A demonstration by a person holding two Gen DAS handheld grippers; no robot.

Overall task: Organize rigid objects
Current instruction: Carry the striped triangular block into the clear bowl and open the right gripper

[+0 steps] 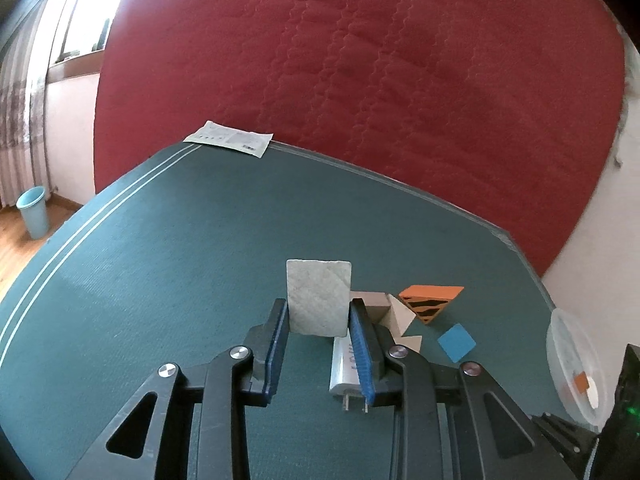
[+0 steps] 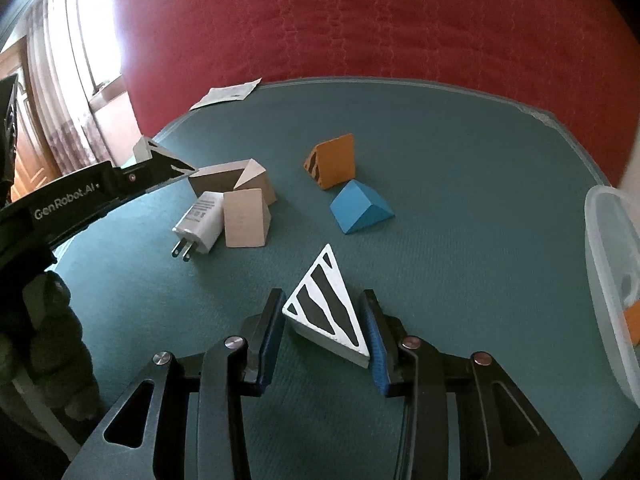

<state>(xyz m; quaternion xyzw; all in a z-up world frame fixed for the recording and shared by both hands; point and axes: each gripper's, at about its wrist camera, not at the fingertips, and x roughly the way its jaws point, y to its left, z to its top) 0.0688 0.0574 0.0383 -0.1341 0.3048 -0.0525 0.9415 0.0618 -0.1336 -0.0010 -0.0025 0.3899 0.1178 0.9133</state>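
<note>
Zebra-striped wedge (image 2: 326,308), blue wedge (image 2: 360,208)
</note>
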